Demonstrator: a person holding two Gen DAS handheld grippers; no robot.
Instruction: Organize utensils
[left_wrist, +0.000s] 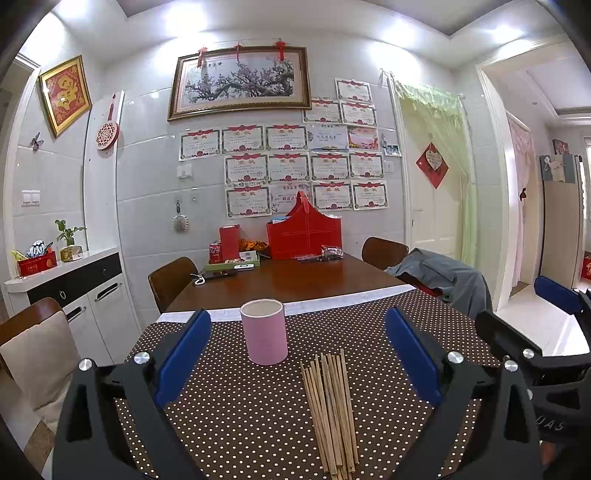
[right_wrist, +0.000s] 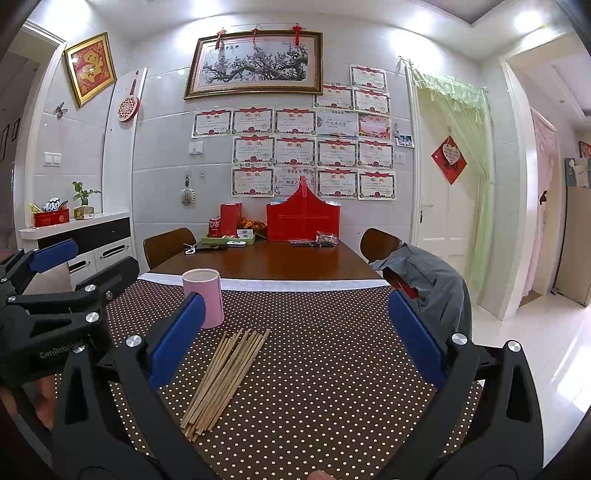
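Several wooden chopsticks (left_wrist: 330, 410) lie in a loose bundle on the brown polka-dot cloth (left_wrist: 240, 406), just in front of an upright pink cylindrical holder (left_wrist: 264, 331). My left gripper (left_wrist: 297, 356) is open above the cloth, its blue pads spread wide to either side of the holder and the bundle, holding nothing. In the right wrist view the chopsticks (right_wrist: 225, 376) and the holder (right_wrist: 205, 295) sit left of centre. My right gripper (right_wrist: 295, 339) is open and holds nothing. The left gripper (right_wrist: 55, 295) shows at the left edge there.
The wooden table (left_wrist: 295, 278) carries a red basket (left_wrist: 303, 230), a red box (left_wrist: 229, 242), a cola can (left_wrist: 214, 253) and small items at its far end. Chairs stand around it; a grey jacket (left_wrist: 443, 273) hangs over the right one. A white cabinet (left_wrist: 74, 288) stands left.
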